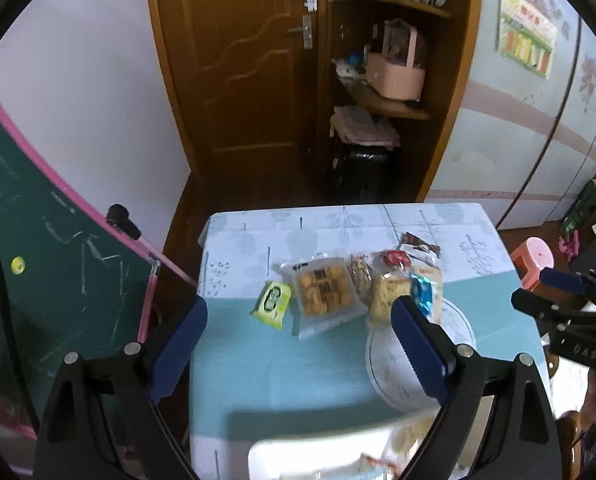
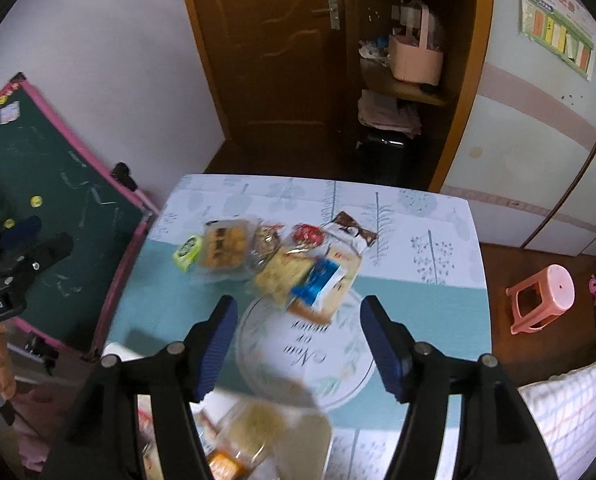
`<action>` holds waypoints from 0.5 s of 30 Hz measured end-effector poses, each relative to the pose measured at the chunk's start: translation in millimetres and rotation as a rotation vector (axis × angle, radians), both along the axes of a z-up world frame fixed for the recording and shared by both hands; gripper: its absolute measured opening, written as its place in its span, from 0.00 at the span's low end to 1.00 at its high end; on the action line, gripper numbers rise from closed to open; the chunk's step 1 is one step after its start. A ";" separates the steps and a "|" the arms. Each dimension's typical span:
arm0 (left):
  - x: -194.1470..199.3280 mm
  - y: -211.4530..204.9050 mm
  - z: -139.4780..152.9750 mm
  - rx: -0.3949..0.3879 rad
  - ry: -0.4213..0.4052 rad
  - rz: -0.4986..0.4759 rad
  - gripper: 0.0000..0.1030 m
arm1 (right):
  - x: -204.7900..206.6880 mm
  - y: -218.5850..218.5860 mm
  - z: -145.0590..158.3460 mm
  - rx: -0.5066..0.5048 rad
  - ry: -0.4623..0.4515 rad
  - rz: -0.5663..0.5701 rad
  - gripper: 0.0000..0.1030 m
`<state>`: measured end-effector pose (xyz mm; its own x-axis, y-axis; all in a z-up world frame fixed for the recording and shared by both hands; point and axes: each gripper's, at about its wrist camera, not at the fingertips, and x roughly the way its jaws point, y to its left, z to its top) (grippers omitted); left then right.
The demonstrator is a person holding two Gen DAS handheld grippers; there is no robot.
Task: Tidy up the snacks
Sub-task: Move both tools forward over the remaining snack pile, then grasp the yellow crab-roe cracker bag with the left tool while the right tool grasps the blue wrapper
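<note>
Both grippers, left [image 1: 298, 340] and right [image 2: 298, 344], gape empty; snack packets [image 1: 349, 292] mid-frame await sorting, some lie in the white bin [image 1: 317, 452] at bottom.

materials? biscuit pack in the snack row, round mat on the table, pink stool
Biscuit pack: clear glossy plastic film, likely; square biscuits show through and the edges glint.
Round mat: smooth white printed sheet lying flat, with lettering and leaf border; plastic or coated paper, can't tell.
Pink stool: moulded plastic by the look, one uniform colour, matte, rounded legs.
</note>
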<state>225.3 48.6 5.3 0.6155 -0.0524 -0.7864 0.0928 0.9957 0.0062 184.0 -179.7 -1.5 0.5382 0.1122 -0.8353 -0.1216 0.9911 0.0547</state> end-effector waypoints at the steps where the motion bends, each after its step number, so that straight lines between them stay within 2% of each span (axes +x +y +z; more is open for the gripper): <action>1: 13.1 -2.7 -6.4 0.005 0.015 0.003 0.90 | 11.4 -1.5 -6.0 -0.009 0.011 -0.009 0.62; 6: 79.9 -11.0 -56.9 -0.042 0.137 0.033 0.90 | 62.9 -13.1 -51.0 0.022 0.114 -0.061 0.62; 10: 111.5 -18.3 -107.2 -0.055 0.237 0.056 0.90 | 94.0 -21.6 -99.5 0.088 0.222 -0.095 0.62; 15: 136.0 -29.0 -170.2 -0.079 0.346 0.093 0.90 | 111.9 -21.2 -145.0 0.128 0.303 -0.115 0.62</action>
<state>361.3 19.6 -164.9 0.3188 -0.0781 -0.9446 -0.0148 0.9961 -0.0874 295.9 -200.8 -146.5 0.2831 0.1797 -0.9421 0.0309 0.9801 0.1962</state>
